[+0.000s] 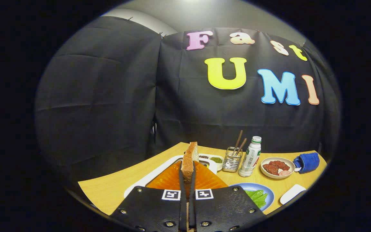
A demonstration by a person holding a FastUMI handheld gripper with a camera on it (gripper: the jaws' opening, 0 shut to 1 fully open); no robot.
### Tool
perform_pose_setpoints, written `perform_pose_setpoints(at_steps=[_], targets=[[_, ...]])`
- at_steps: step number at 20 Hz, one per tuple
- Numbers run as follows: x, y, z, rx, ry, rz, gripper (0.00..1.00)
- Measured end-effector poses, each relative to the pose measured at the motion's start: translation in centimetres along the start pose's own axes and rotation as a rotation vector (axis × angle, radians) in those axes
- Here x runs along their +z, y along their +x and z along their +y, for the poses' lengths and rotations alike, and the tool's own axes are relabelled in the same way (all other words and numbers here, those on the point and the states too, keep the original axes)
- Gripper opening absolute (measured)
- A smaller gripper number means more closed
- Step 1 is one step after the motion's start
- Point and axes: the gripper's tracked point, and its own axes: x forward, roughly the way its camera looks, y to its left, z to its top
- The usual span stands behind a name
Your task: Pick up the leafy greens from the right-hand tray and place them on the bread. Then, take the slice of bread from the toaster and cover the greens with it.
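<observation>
bottle [250, 157] right of chopstick holder [232, 159].

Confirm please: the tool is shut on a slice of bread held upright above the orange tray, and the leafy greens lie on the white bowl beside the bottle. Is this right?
One detail is wrong. In the gripper view the tool is indeed shut on the slice of bread above the orange tray, but the leafy greens lie on the blue plate near the fingers. The white bowl beside the bottle holds reddish-brown food.
</observation>
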Motion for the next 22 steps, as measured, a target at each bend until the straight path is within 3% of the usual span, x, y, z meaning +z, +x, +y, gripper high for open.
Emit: perform_pose_setpoints(at_steps=[7, 11, 16, 22], targets=[[3.0, -1.9, -0.8, 0.058, 0.072, -0.030, 0.03], [4.0, -3.2, -2.7, 0.045, 0.064, -0.059, 0.03], [3.1, -4.6, -4.7, 0.055, 0.070, -0.030, 0.03], [1.8, -5.7, -8.4, 0.007, 0.073, -0.017, 0.02]])
